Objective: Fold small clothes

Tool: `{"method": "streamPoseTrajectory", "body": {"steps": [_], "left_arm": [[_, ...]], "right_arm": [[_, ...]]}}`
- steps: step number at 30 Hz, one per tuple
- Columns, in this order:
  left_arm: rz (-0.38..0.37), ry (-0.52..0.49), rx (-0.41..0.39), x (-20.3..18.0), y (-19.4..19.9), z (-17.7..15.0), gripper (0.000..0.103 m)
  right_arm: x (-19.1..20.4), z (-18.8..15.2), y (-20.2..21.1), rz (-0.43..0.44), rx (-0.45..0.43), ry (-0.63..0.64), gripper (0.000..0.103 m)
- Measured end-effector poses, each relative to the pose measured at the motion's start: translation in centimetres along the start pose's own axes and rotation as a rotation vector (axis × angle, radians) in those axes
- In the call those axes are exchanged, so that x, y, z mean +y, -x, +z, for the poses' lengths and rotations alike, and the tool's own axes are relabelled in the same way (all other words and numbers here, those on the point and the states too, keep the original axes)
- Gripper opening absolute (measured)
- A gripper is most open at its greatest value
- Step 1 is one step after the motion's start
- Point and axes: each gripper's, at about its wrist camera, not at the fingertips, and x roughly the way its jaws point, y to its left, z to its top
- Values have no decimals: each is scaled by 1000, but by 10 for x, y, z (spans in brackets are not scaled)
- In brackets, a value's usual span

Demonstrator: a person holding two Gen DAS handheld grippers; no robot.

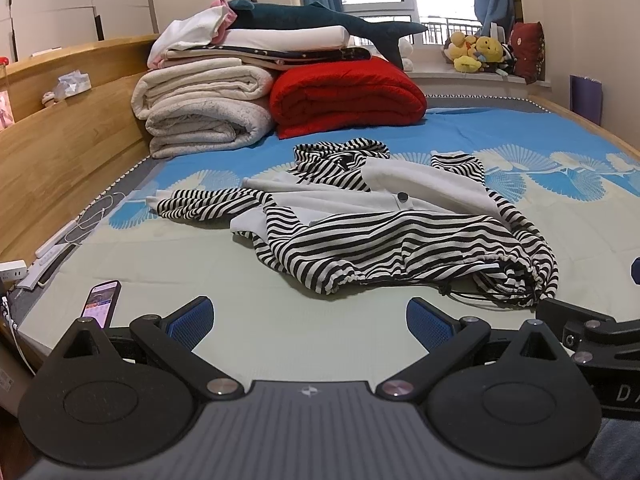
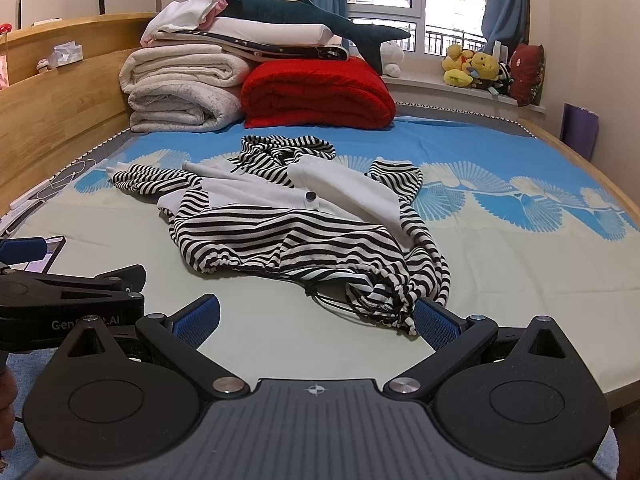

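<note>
A black-and-white striped hooded garment with white panels (image 1: 380, 224) lies crumpled on the bed; it also shows in the right wrist view (image 2: 296, 224). Its drawstring hem bunches at the near right (image 2: 380, 296). My left gripper (image 1: 310, 324) is open and empty, just short of the garment's near hem. My right gripper (image 2: 316, 320) is open and empty; its right fingertip (image 2: 432, 322) sits beside the bunched hem. The right gripper's body shows at the right edge of the left wrist view (image 1: 588, 332), and the left gripper's body shows at the left of the right wrist view (image 2: 68, 288).
The bed (image 1: 160, 264) has a blue and pale patterned sheet. Folded white blankets (image 1: 204, 112), a red quilt (image 1: 344, 96) and a plush shark (image 1: 320, 20) are stacked at the head. A phone (image 1: 101, 303) lies near left. A wooden headboard (image 1: 60, 152) runs along the left.
</note>
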Motion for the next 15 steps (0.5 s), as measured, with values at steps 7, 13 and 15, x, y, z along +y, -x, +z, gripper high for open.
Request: {"method": "streamPoseTrajectory", "body": {"steps": [7, 13, 15], "left_arm": [[-1, 1, 1, 0, 0, 0, 103], [-1, 0, 2, 1, 0, 0, 103], [-1, 0, 1, 1, 0, 0, 103]], "right_arm": [[0, -1, -1, 0, 1, 3, 102], [1, -1, -1, 0, 1, 3, 102], [1, -1, -1, 1, 2, 4, 102]]}}
